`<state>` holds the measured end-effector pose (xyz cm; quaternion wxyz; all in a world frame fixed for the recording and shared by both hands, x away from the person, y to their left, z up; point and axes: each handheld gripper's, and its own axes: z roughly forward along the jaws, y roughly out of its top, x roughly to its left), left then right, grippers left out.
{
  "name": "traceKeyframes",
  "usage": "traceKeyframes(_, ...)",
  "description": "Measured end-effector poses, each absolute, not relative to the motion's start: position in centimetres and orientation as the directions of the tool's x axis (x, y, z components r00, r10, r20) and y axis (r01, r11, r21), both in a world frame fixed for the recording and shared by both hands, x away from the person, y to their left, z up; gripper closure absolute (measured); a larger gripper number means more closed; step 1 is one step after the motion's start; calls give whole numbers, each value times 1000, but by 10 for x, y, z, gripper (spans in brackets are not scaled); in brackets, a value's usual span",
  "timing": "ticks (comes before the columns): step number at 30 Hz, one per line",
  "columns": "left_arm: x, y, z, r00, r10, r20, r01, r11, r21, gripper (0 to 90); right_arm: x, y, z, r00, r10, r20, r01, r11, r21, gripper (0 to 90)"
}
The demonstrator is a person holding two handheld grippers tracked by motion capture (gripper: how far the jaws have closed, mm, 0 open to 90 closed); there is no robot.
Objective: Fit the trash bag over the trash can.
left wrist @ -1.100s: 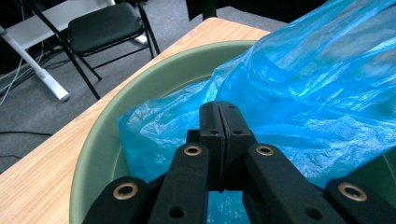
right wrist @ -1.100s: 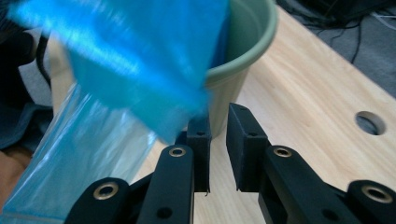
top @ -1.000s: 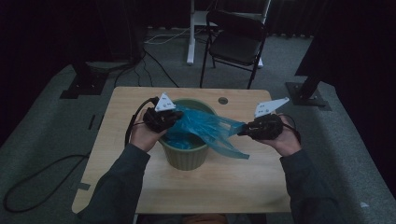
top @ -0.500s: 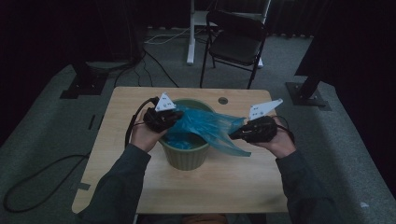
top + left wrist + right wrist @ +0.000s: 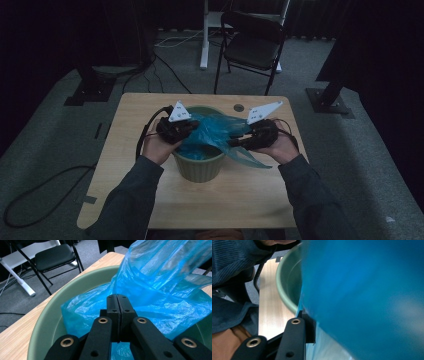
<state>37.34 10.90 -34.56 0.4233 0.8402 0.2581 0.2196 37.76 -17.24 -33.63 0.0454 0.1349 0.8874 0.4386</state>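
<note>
A green bin [image 5: 197, 167] stands mid-table with a thin blue plastic bag [image 5: 215, 130] bunched in its mouth and trailing over the right rim. My left gripper [image 5: 187, 129] sits at the bin's left rim. In the left gripper view its jaws are pressed together [image 5: 117, 298] at the bag [image 5: 162, 290], just inside the bin's rim [image 5: 50, 310]. My right gripper [image 5: 234, 143] is at the bin's right side, shut on the bag. In the right gripper view the bag [image 5: 362, 295] runs between the jaws [image 5: 314, 327] and hides one jaw; the bin's rim [image 5: 284, 290] is to the left.
The wooden table [image 5: 130, 150] has a small round hole [image 5: 239, 107] near its far edge. A black folding chair [image 5: 252, 47] and a white desk leg [image 5: 204, 35] stand beyond it. Cables and dark stand bases lie on the grey floor on both sides.
My right gripper has moved left toward the bin with the bag in it, so the stretched bag has slackened. The left gripper has stayed at the rim.
</note>
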Motion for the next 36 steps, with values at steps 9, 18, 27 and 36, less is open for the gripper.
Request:
traceKeyframes(9, 373, 111, -346, 766, 627, 142, 252, -496, 831, 890, 385, -153, -345, -959, 281, 27, 205, 624, 754, 683)
traceKeyframes(18, 373, 117, -348, 759, 636, 136, 256, -484, 837, 892, 391, -159, -342, -940, 342, -3, 228, 632, 740, 899)
traceKeyframes(27, 371, 128, -351, 747, 654, 123, 270, -467, 842, 893, 395, -172, -337, -913, 409, -17, 265, 623, 736, 900)
traceKeyframes(36, 371, 148, -354, 719, 690, 87, 304, -424, 853, 894, 404, -192, -335, -863, 506, 19, 352, 573, 740, 900)
